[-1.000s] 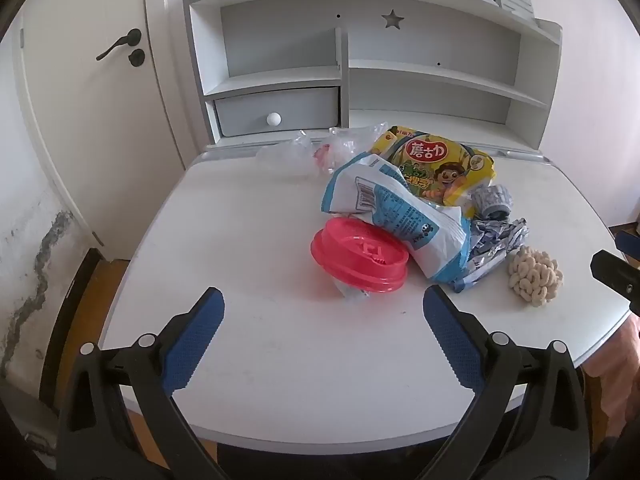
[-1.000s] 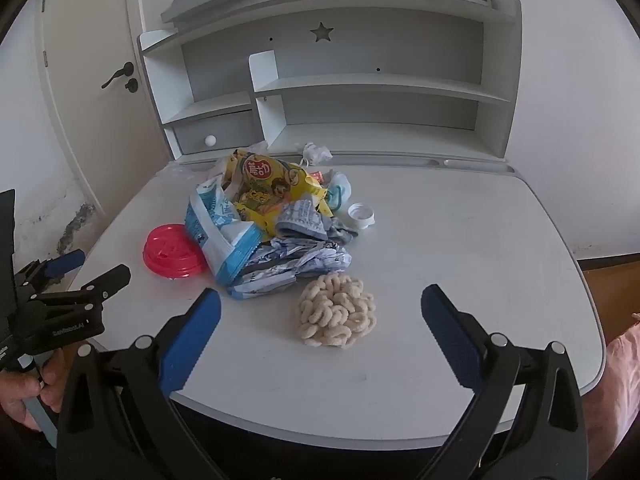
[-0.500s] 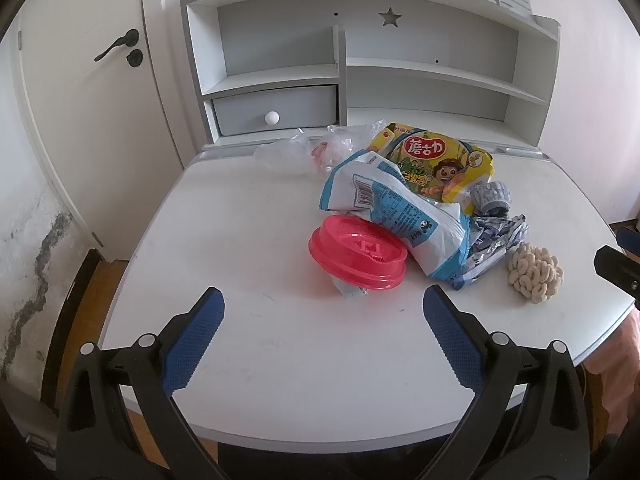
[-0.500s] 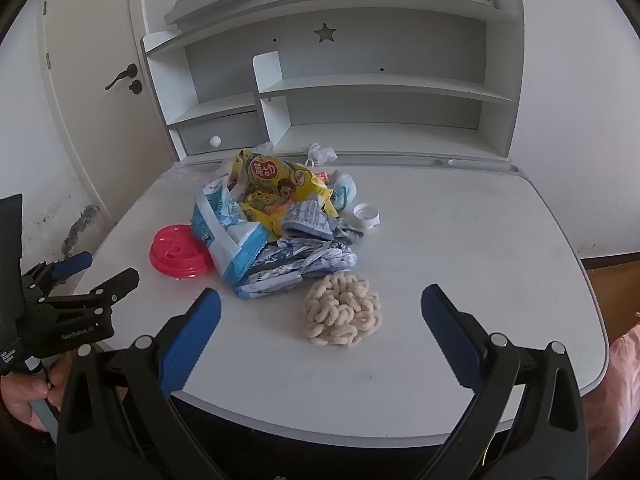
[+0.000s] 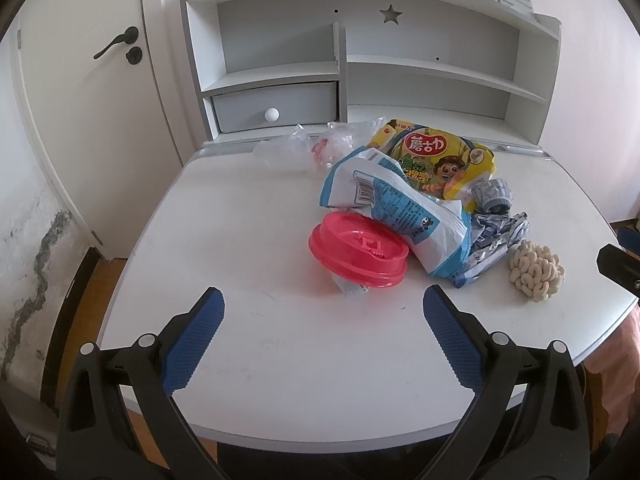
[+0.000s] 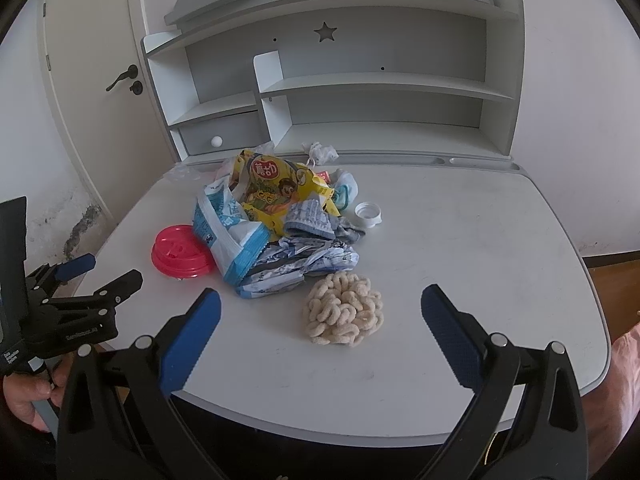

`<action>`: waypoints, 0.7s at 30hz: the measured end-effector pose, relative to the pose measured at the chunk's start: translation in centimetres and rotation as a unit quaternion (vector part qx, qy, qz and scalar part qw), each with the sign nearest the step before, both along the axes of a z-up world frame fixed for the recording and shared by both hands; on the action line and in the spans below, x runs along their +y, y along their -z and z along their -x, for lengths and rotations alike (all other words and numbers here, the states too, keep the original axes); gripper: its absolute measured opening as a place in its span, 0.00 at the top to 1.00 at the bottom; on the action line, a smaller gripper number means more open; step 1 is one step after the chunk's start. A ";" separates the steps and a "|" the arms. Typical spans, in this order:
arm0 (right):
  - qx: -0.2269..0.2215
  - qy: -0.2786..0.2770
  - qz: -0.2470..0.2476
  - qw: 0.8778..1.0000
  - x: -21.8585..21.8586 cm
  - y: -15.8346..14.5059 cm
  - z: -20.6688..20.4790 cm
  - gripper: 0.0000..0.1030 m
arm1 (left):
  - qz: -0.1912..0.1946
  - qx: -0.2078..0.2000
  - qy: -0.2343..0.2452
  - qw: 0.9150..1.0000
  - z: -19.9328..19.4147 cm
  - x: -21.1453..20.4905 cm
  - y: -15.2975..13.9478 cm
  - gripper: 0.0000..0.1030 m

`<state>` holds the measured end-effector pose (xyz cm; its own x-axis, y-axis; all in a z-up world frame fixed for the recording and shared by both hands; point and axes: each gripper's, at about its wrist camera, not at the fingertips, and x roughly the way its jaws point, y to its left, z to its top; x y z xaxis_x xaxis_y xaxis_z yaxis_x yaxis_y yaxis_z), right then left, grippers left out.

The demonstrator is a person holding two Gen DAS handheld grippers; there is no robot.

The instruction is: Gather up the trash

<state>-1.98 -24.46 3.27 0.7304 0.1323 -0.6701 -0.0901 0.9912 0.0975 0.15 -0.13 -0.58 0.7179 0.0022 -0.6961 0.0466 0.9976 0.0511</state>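
I hold my left tool (image 5: 320, 300) and right tool (image 6: 320, 300) spread wide and empty at the desk (image 6: 460, 240) near edge, facing the trash pile (image 6: 272, 224) heaped mid-desk, so either can take a piece.

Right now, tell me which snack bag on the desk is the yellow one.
The yellow bag with the cartoon boy, at the pile's back; the blue-and-white bag lies in front of it, beside the red lid.
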 end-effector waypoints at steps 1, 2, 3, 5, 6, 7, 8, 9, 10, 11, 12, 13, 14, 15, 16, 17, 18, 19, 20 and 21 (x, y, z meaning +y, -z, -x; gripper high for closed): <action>0.000 -0.001 0.000 1.000 -0.1 0.0 0.0 0.06 | 0.001 0.000 0.001 1.000 0.0 0.0 0.0 0.06; 0.000 -0.001 0.001 1.000 0.0 0.0 0.0 0.06 | 0.000 -0.001 0.001 1.000 0.0 0.0 0.0 0.06; 0.000 -0.002 0.000 1.000 0.0 -0.1 0.1 0.06 | -0.001 -0.001 0.000 1.000 0.0 0.0 0.0 0.06; 0.000 -0.003 -0.001 1.000 0.0 0.0 0.1 0.06 | -0.001 -0.001 0.000 1.000 -0.1 0.0 0.1 0.06; 0.000 -0.002 0.000 1.000 0.1 -0.1 0.1 0.06 | -0.001 0.001 0.000 1.000 -0.1 0.0 0.1 0.06; 0.000 -0.003 -0.001 1.000 0.0 -0.1 0.1 0.06 | -0.001 0.002 -0.001 1.000 -0.1 0.0 0.2 0.06; 0.000 -0.004 -0.001 1.000 0.0 0.0 0.1 0.06 | -0.001 0.003 -0.001 1.000 -0.2 0.0 0.2 0.06; 0.000 -0.003 -0.001 1.000 0.1 -0.1 0.1 0.06 | -0.001 0.003 -0.001 1.000 -0.1 0.0 0.2 0.06; 0.000 -0.003 -0.001 1.000 0.1 -0.1 0.1 0.06 | -0.001 0.002 -0.001 1.000 -0.1 0.0 0.2 0.06; 0.001 -0.004 -0.002 1.000 0.0 0.0 0.0 0.06 | -0.001 0.003 -0.001 1.000 -0.2 0.0 0.2 0.06; 0.001 -0.004 -0.002 1.000 0.0 0.0 0.0 0.06 | -0.001 0.003 0.000 1.000 -0.2 0.0 0.2 0.06; 0.001 -0.005 -0.002 1.000 0.2 0.0 0.1 0.06 | -0.001 0.003 0.000 1.000 -0.2 0.0 0.2 0.06; 0.001 -0.005 -0.003 1.000 0.1 0.0 0.0 0.06 | -0.001 0.003 0.001 1.000 -0.2 0.0 0.3 0.06; 0.002 -0.005 -0.003 1.000 0.1 0.0 0.0 0.06 | -0.002 0.004 0.001 1.000 -0.2 -0.1 0.3 0.06; 0.001 -0.005 -0.003 1.000 0.2 0.0 0.1 0.06 | -0.002 0.004 0.001 1.000 -0.2 -0.1 0.3 0.06; 0.001 -0.005 -0.003 1.000 0.2 -0.1 0.1 0.06 | -0.003 0.004 0.001 1.000 -0.2 -0.1 0.3 0.06; 0.001 -0.005 -0.003 1.000 0.2 -0.1 0.1 0.06 | -0.002 0.004 0.002 1.000 -0.2 -0.1 0.3 0.06; 0.001 -0.005 -0.003 1.000 0.2 0.0 0.1 0.06 | -0.003 0.004 0.002 1.000 -0.2 -0.1 0.3 0.06; 0.001 -0.005 -0.003 1.000 0.2 0.0 0.1 0.06 | -0.003 0.004 0.001 1.000 -0.2 -0.1 0.3 0.06; 0.002 -0.005 -0.004 1.000 0.2 -0.1 0.1 0.06 | -0.002 0.004 0.001 1.000 -0.2 -0.1 0.3 0.06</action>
<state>-2.07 -24.21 3.35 0.7269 0.1446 -0.6714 -0.1001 0.9894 0.1047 0.34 -0.25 -0.87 0.7119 0.0036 -0.7023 0.0491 0.9973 0.0548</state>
